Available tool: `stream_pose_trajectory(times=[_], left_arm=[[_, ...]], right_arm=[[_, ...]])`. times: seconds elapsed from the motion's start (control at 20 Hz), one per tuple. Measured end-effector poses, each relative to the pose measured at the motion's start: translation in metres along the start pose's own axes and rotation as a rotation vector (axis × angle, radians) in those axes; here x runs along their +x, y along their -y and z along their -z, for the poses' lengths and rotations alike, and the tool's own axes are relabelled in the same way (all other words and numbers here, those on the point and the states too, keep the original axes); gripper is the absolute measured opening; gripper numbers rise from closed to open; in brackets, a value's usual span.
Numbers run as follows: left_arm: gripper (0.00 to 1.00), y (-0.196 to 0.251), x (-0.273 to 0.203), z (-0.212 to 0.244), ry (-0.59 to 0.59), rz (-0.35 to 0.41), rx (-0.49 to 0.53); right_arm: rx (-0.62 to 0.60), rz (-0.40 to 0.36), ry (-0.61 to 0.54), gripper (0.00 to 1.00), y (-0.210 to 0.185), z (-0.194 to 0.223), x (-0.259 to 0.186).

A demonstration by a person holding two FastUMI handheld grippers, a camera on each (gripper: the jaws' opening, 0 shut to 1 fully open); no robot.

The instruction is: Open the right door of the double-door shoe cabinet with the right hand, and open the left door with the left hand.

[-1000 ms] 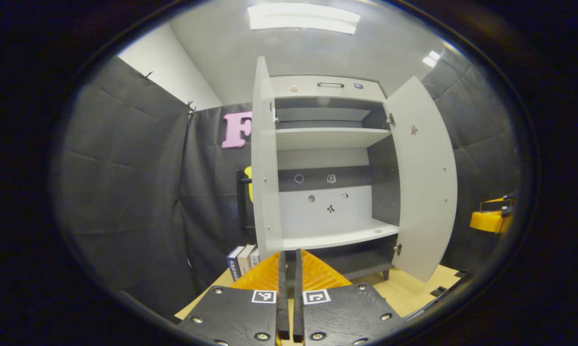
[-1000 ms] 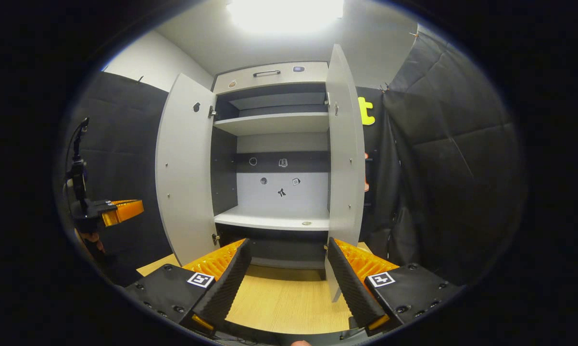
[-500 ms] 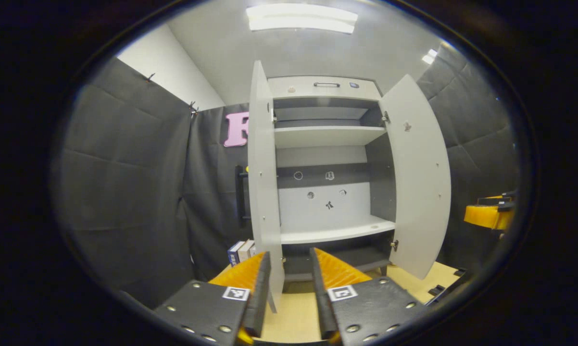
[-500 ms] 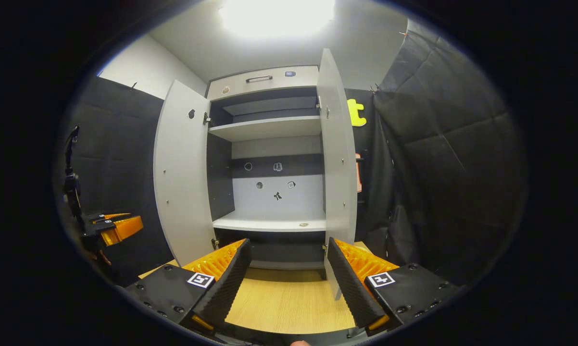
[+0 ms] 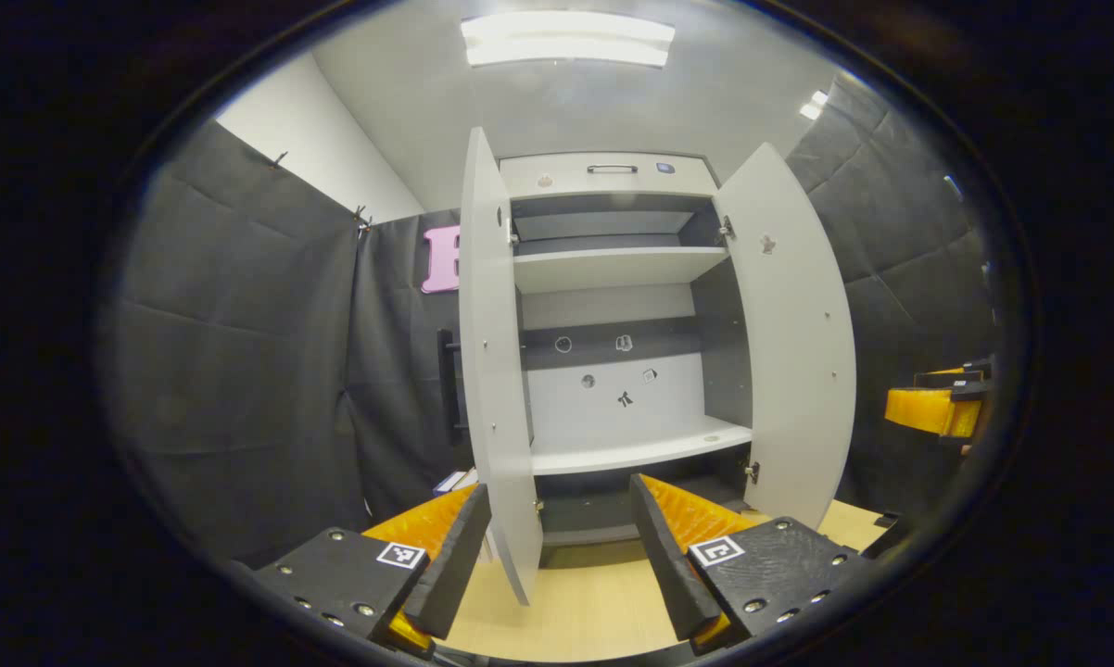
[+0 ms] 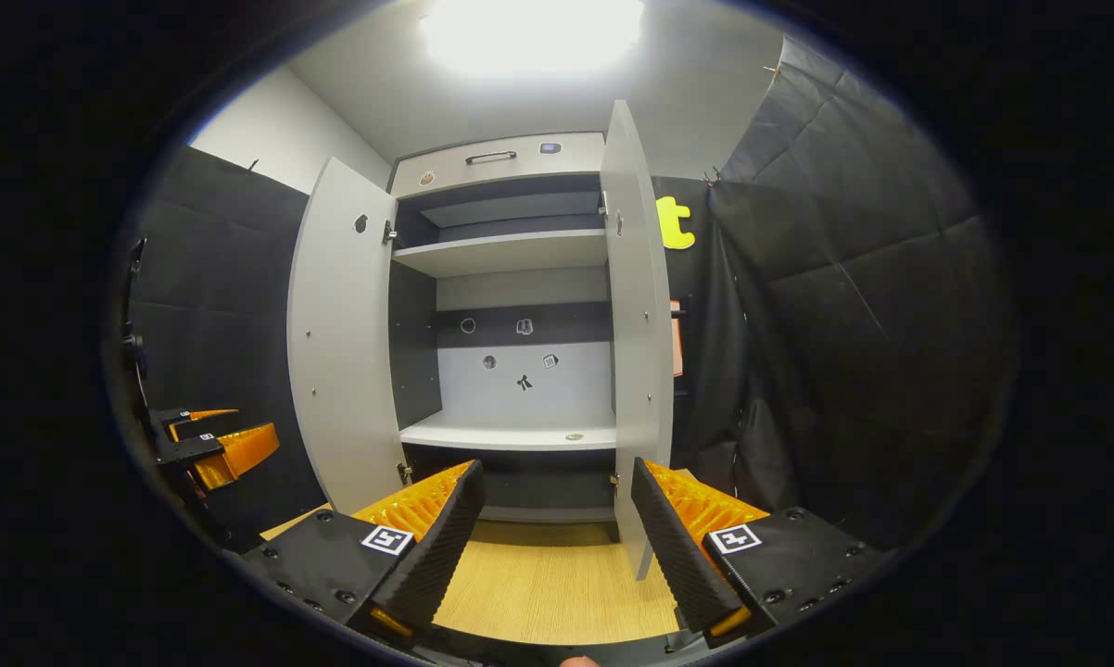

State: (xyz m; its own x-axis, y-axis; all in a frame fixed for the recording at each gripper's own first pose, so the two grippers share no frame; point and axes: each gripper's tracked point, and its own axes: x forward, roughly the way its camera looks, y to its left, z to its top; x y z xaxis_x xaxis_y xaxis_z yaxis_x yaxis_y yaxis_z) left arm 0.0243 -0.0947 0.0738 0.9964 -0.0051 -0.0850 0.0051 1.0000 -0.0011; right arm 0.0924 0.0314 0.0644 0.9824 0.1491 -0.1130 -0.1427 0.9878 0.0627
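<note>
The grey shoe cabinet [image 5: 613,269] stands with both doors swung out and its shelves bare. In the left gripper view the left door [image 5: 492,371] shows nearly edge-on, its lower corner reaching down between my fingers without touching them. My left gripper [image 5: 557,565] is open. The right door [image 5: 789,343] hangs wide, and beyond it the right gripper [image 5: 932,408] shows at the far right. In the right gripper view the right door [image 6: 636,343] stands edge-on just above my right finger. My right gripper [image 6: 552,537] is open and holds nothing. The left door [image 6: 344,343] and left gripper [image 6: 223,449] show on the left.
A drawer front with a dark handle [image 5: 611,169] tops the cabinet. A few books [image 5: 455,482] stand by its left foot. A light wooden surface [image 6: 548,584] runs up to the cabinet base. Black padded cloth walls [image 6: 844,306] close in on both sides.
My left gripper went from shut at the left door's edge to wide open and drew back a little. The right gripper stayed open and barely shifted.
</note>
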Motion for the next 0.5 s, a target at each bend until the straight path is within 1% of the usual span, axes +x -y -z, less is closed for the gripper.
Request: stream_pose_trajectory(times=[0.15, 0.2, 0.25, 0.3, 0.35, 0.45, 0.5], left_arm=[[0.89, -0.0027, -0.0042, -0.0065, 0.017, -0.007, 0.005], [0.88, -0.0024, -0.0032, -0.007, 0.021, -0.008, 0.006], [0.88, -0.0037, -0.0046, -0.0081, 0.024, -0.011, 0.005], [0.89, -0.0044, -0.0057, -0.0092, 0.028, -0.014, 0.003], [0.89, -0.0062, -0.0059, -0.0101, 0.031, -0.018, 0.002], [0.88, -0.0091, -0.0068, -0.0106, 0.034, -0.026, -0.001], [0.88, -0.0102, -0.0083, -0.0106, 0.034, -0.029, -0.003]], right_arm=[[0.004, 0.003, 0.005, 0.96, -0.0007, -0.0027, -0.0006], [0.002, 0.004, 0.007, 1.0, -0.0001, -0.003, -0.0002], [-0.001, 0.005, 0.007, 0.96, -0.0004, -0.0035, -0.0004], [-0.003, 0.006, 0.009, 0.96, -0.0014, -0.0041, -0.0003], [-0.005, 0.005, 0.009, 1.0, -0.0026, -0.0048, -0.0004], [-0.007, -0.001, 0.008, 1.0, -0.0044, -0.0051, 0.0004], [-0.008, 0.0, 0.009, 0.96, -0.0043, -0.0048, 0.0009]])
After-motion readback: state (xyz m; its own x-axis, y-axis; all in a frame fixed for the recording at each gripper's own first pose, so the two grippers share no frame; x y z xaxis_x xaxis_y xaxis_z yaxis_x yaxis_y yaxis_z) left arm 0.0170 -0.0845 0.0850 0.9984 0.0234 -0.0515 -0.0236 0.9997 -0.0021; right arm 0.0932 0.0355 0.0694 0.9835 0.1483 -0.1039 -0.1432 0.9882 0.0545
